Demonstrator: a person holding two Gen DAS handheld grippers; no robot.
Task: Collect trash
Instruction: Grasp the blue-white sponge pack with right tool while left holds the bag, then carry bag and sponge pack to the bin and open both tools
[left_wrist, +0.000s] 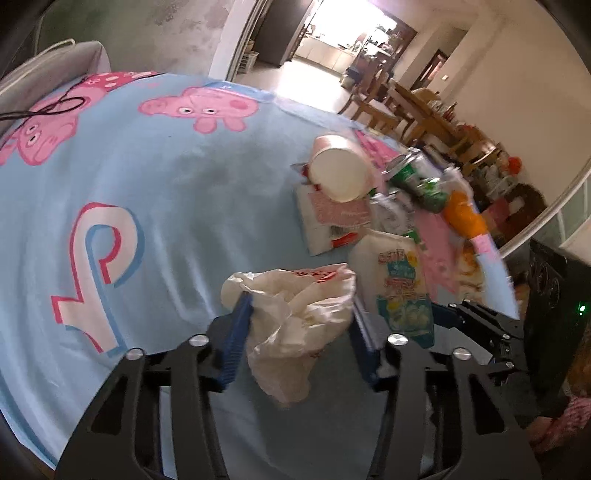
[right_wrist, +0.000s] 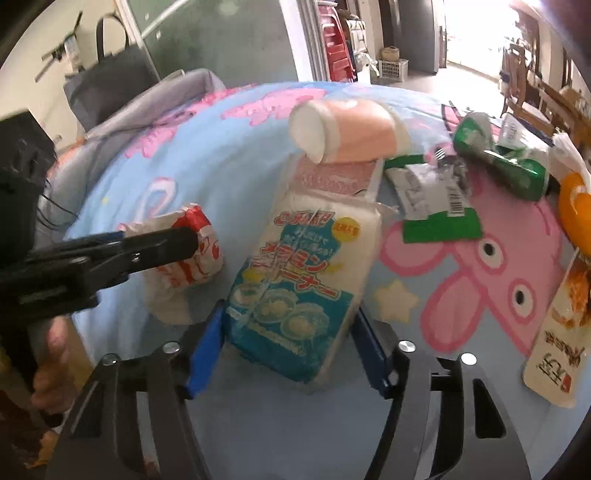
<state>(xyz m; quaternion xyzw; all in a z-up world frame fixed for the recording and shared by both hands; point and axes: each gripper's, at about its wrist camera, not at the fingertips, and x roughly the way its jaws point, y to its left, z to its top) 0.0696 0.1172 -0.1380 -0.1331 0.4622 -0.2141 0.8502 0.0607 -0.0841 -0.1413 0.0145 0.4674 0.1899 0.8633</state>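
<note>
The left gripper (left_wrist: 297, 317) was clenched on a crumpled white plastic bag (left_wrist: 295, 317) with red print, its blue pads (left_wrist: 236, 332) pressing the bag's sides; the bag's lower end hung blurred below the fingers. In the right wrist view the same gripper (right_wrist: 122, 243) crossed from the left edge, and its black fingers hid much of the bag (right_wrist: 192, 251).

The right gripper (right_wrist: 290, 325) straddled a white-and-blue packet (right_wrist: 295, 280) lying on the blue cartoon-pig cloth (right_wrist: 229, 147). Its left pad (right_wrist: 207, 347) sat against the packet's edge, but whether both pads pressed it could not be told.

Beyond the packet lay a pink paper cup (right_wrist: 351, 133) on its side, resting on a flat red-and-white wrapper (right_wrist: 332, 177). To the right were a crushed green can (right_wrist: 502, 158), a torn green-and-white label (right_wrist: 436, 206), an orange object (right_wrist: 576, 210) cut off at the frame edge, and a cream sachet (right_wrist: 557, 339) with partly readable print. A hand (right_wrist: 51, 354) at the lower left was blurred.
</note>
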